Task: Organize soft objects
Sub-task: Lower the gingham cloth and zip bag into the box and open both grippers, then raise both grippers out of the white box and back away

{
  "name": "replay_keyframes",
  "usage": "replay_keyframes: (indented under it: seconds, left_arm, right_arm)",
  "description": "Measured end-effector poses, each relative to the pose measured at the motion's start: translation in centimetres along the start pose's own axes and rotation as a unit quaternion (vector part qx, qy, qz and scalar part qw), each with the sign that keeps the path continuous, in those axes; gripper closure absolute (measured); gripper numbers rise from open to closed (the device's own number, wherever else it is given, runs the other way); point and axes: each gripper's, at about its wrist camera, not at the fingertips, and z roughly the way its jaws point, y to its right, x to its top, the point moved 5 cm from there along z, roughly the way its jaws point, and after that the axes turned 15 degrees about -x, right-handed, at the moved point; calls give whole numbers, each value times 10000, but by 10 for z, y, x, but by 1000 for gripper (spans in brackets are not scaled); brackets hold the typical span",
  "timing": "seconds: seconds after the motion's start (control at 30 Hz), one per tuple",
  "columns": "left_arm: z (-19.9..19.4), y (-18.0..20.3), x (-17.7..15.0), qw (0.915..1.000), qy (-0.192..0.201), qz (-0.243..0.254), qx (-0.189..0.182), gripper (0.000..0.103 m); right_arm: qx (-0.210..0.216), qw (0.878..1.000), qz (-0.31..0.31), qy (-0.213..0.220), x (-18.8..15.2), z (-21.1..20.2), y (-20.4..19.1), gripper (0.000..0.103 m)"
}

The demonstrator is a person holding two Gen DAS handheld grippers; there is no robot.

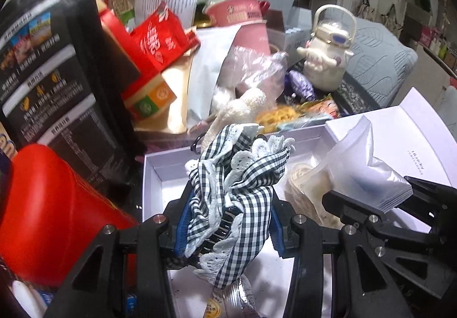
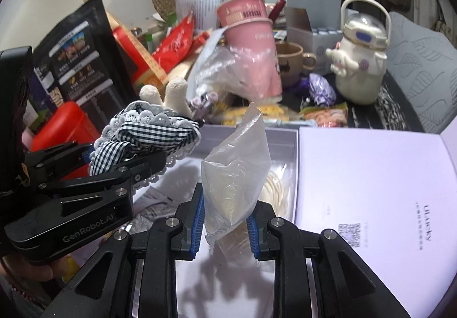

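White cardboard box (image 2: 251, 133) lies open at centre, near the cameras, its hinged lid (image 2: 371, 175) flat to the right with small print and a code on it. Inside the box, a pale coiled item in clear wrap (image 2: 275, 189) sits toward the right wall; some printed paper (image 2: 154, 203) is on the floor at left.

Black printed pouch (image 1: 54, 61) stands far left, with a red container (image 1: 54, 212) below it at near left. Clutter fills the far side: pink cup stack (image 2: 251, 32), cream character flask with handle (image 2: 361, 66), brown mug (image 2: 290, 62), red packets (image 1: 160, 38), grey cushion (image 2: 417, 69) at far right.

Left gripper (image 1: 228, 221) is clamped on a bunched black-and-white gingham cloth with white lace trim (image 1: 237, 183), held above the left part of the box; blue pads press it from both sides. Right gripper (image 2: 225, 226) has a clear plastic bag (image 2: 237, 172) standing up between its blue pads, above the box middle. The left pad touches the bag; whether the right pad presses it I cannot tell. Small cream knit piece (image 2: 174, 93) pokes up just beyond the gingham cloth.
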Motion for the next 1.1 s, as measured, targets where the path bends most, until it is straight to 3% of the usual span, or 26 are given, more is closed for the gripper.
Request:
replay_keyframes:
  seconds: [0.17,0.3,0.5,0.7,1.1]
  left_arm:
    - [17,-5,-7,9994,-296,-153,53,58]
    - [23,-1,-10,9989,-437,-171,11,57]
    - [18,5,-7,9989,-418,-155,149,47]
    - [0,10,-2,9995,-205,-119,222,45]
    - [-40,30,9,9992,228,78,320,41]
  right_arm:
    - [-153,9996,-58,-216,-6,12,-1,75]
    - [-389,9991,-109,-157,-6,11,3,58]
    - [-618,9980,-92,41,1,-2,13,50]
    - [-883,9956,-94,285,9,-20,20,48]
    - [-893,9933,31,728,15,-62,21,47]
